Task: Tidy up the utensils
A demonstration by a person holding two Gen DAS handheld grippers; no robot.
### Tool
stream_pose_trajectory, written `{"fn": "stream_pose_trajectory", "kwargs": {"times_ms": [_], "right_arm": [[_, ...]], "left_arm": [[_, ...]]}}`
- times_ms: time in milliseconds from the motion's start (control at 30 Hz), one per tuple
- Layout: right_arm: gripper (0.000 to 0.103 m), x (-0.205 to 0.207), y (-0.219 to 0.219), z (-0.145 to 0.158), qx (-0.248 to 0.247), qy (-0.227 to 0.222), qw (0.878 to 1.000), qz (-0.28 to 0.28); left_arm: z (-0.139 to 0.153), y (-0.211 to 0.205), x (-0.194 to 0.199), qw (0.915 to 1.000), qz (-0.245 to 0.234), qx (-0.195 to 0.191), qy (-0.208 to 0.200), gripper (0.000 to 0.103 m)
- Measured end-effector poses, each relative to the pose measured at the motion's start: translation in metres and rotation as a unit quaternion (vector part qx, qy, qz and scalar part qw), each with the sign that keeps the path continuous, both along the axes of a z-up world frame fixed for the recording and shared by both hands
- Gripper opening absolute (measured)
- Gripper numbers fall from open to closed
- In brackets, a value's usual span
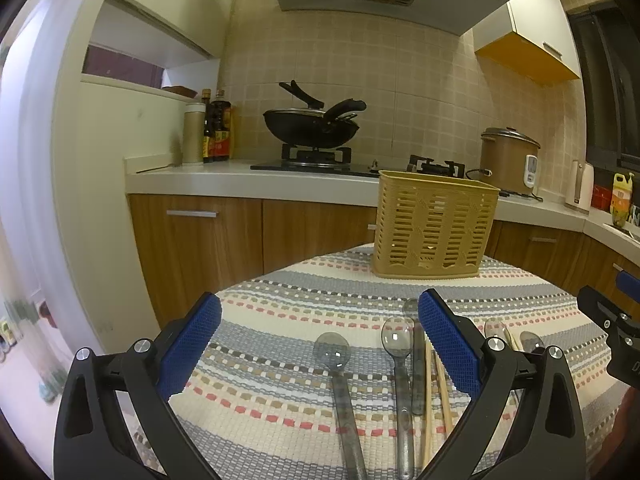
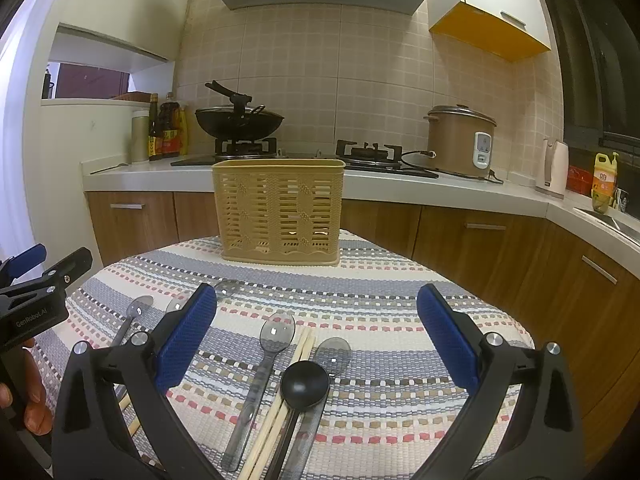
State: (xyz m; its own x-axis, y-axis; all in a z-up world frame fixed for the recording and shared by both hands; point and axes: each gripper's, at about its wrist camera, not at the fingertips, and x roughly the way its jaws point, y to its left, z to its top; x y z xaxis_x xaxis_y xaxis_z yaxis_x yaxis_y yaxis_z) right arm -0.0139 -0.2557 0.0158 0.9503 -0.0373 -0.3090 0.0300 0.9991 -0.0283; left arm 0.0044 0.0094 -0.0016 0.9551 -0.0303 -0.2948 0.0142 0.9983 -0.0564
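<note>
A tan slotted utensil basket [image 1: 434, 226] [image 2: 280, 214] stands at the far side of the striped tablecloth. Clear plastic spoons [image 1: 332, 350] [image 1: 397, 340] and wooden chopsticks [image 1: 434, 384] lie in front of my left gripper [image 1: 320, 344], which is open and empty above them. In the right wrist view a clear spoon [image 2: 276, 336], chopsticks [image 2: 298, 364], a black spoon [image 2: 305, 384] and another clear spoon [image 2: 334, 354] lie between the fingers of my right gripper [image 2: 316, 340], open and empty. More clear spoons [image 2: 138, 308] lie to its left.
The striped tablecloth [image 2: 384, 312] covers a small table with edges dropping off left and right. Behind it are the kitchen counter [image 1: 224, 176], a wok [image 1: 312, 126] on the stove, bottles [image 1: 216, 128], a rice cooker [image 2: 460, 142] and a kettle [image 2: 554, 168].
</note>
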Motion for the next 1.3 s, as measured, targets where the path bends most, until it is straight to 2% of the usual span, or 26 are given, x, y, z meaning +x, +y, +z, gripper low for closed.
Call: {"fn": "stream_pose_trajectory", "kwargs": {"times_ms": [1300], "right_arm": [[0.095,0.0013,0.0059,-0.0025,-0.006,0.005,1.0,0.005]], "left_arm": [[0.0002,0.001,0.0007,1.0,-0.001,0.005,0.0,0.096]]}}
